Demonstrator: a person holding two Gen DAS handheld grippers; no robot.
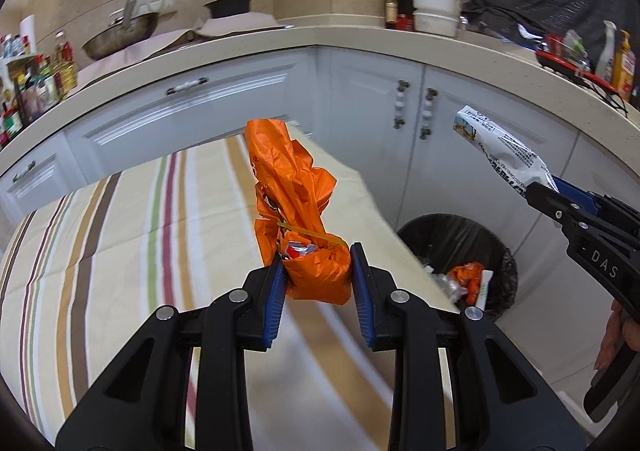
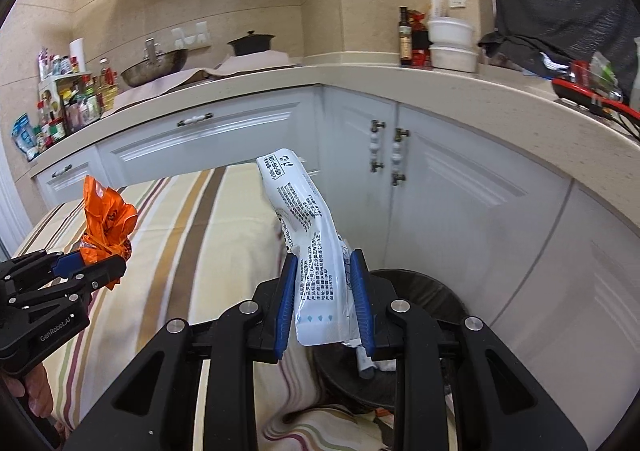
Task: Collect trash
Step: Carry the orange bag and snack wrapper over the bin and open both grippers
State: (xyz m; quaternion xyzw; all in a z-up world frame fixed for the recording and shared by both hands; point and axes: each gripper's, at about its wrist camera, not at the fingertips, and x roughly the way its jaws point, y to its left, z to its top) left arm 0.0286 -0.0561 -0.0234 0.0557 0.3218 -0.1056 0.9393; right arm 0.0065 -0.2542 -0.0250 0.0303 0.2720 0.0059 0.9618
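Observation:
My left gripper (image 1: 318,257) is shut on a crumpled orange plastic bag (image 1: 292,195) that stands up from its blue pads over the striped tablecloth (image 1: 120,251). My right gripper (image 2: 324,271) is shut on a white printed wrapper (image 2: 308,235), which sticks up and to the left from the pads. In the left wrist view the right gripper (image 1: 540,187) holds the white wrapper (image 1: 500,147) above a black-lined trash bin (image 1: 460,267). The bin (image 2: 424,287) lies just beyond the right gripper's fingers. In the right wrist view the left gripper (image 2: 100,265) holds the orange bag (image 2: 106,223) at far left.
The bin holds orange and white scraps (image 1: 468,279). White cabinets (image 1: 380,99) with handles run behind the table under a beige counter (image 1: 360,37) carrying a wok, a pot, bottles, white bowls and a red rack. A hand (image 1: 618,335) grips the right tool.

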